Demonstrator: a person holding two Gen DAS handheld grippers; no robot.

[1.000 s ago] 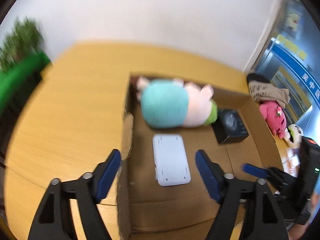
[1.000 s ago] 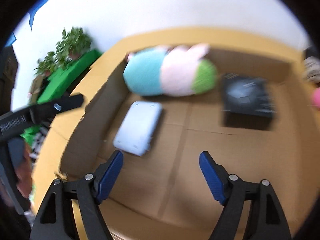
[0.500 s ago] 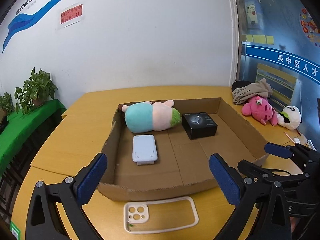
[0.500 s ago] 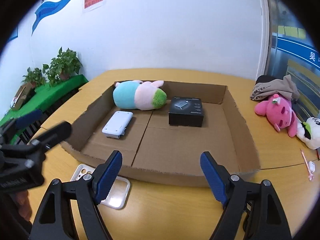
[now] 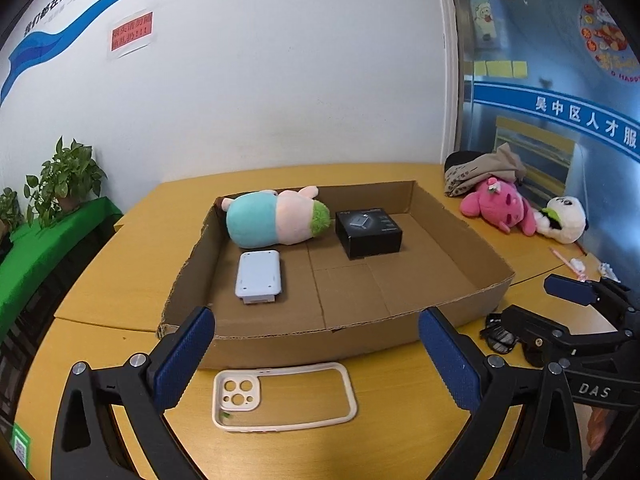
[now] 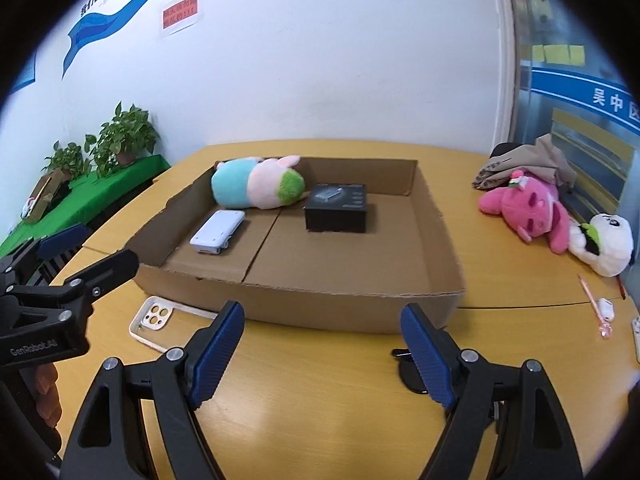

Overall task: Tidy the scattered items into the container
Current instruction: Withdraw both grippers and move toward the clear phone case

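A shallow cardboard box [image 5: 460, 222] [image 6: 436, 216] sits on the yellow table. Inside lie a teal-pink-green plush [image 5: 276, 220] [image 6: 258, 188], a white flat device [image 5: 259, 276] [image 6: 218, 231] and a black box [image 5: 368, 232] [image 6: 337, 213]. A cream phone case [image 5: 282, 396] [image 6: 154, 320] lies on the table before the box's front wall. My left gripper [image 5: 316, 360] is open and empty, just above the case. My right gripper [image 6: 322, 354] is open and empty, over bare table in front of the box. Dark sunglasses [image 5: 498, 338] [image 6: 412, 374] lie by its right finger.
A pink plush [image 5: 496, 206] [image 6: 528, 208], a panda plush [image 5: 560, 220] [image 6: 604, 242] and a bundle of cloth [image 5: 480, 170] [image 6: 524, 164] lie at the table's right. A pink pen [image 6: 594, 304] lies nearby. Potted plants [image 6: 124, 136] stand on a green shelf at left.
Both grippers have pulled back and up from over the box interior to in front of it. The phone case and sunglasses have come into view. The white device stays in the box.
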